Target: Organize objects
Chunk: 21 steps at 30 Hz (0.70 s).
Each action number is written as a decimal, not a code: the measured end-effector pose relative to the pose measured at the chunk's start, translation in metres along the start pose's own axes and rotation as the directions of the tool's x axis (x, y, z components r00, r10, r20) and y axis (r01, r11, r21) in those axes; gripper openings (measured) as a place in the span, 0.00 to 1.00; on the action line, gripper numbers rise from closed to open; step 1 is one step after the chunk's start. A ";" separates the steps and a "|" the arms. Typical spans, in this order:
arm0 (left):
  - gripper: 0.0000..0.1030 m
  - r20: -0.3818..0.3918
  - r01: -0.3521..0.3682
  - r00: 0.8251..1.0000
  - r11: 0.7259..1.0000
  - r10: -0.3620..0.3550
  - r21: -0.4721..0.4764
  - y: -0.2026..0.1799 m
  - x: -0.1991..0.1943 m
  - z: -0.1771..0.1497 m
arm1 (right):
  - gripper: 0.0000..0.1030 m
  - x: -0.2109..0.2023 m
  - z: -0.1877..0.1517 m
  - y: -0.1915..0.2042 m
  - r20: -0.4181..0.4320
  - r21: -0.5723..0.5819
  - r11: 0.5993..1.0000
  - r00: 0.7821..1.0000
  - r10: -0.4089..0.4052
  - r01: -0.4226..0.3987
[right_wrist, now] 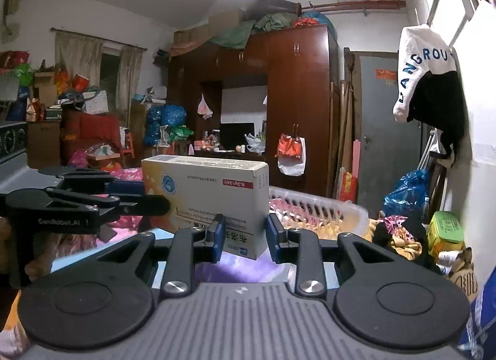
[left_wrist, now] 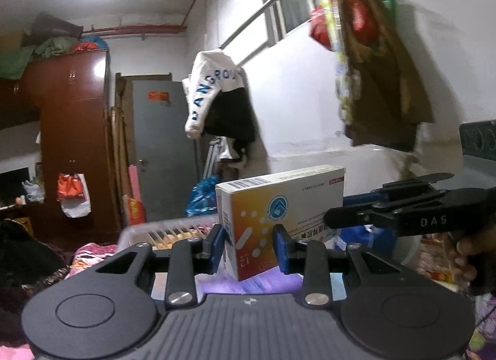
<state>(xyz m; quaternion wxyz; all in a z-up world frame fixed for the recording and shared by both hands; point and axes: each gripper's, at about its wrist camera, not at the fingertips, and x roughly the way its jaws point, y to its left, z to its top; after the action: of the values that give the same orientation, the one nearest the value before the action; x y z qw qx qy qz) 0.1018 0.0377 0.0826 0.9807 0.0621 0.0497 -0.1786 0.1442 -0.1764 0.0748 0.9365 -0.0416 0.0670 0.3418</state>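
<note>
A white and orange medicine box (left_wrist: 279, 205) with pill pictures and a barcode hangs in the air, held at both ends. In the left wrist view, my left gripper (left_wrist: 249, 243) has its blue pads pressed on the box's near left end. My right gripper (left_wrist: 334, 220) comes in from the right and meets the box's far end. In the right wrist view, the same box (right_wrist: 204, 192) sits between the blue pads of my right gripper (right_wrist: 245, 236), which is shut on its right end. My left gripper (right_wrist: 161, 205) reaches it from the left.
A white slotted basket (right_wrist: 310, 205) lies just behind the box on a cluttered bed. A brown wardrobe (right_wrist: 297, 105) and a grey door (right_wrist: 381, 130) stand behind. Bags (left_wrist: 372, 65) hang from a rail on the right. A hand (left_wrist: 465, 254) grips the right tool.
</note>
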 end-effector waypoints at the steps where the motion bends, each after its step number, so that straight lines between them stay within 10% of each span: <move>1: 0.37 -0.010 -0.011 1.000 1.000 0.011 0.008 0.005 0.010 0.009 | 0.30 0.011 0.007 -0.007 -0.009 0.009 1.000 1.000 -0.003 0.003; 16: 0.39 -0.312 -0.081 0.948 0.996 0.065 -0.039 0.059 0.156 0.012 | 0.32 0.116 -0.008 -0.047 -0.259 0.063 0.989 0.959 -0.114 0.134; 21: 0.74 -0.245 -0.150 0.959 0.989 0.141 -0.018 0.068 0.121 0.007 | 0.87 0.071 0.000 -0.051 -0.188 0.090 0.969 0.960 -0.209 0.228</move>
<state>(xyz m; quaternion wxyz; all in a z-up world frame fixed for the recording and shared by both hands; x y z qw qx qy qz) 0.2394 0.0577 0.0824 0.9787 0.0690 0.1680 -0.0962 0.2309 -0.1698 0.0656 0.9597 -0.0267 0.1638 0.2268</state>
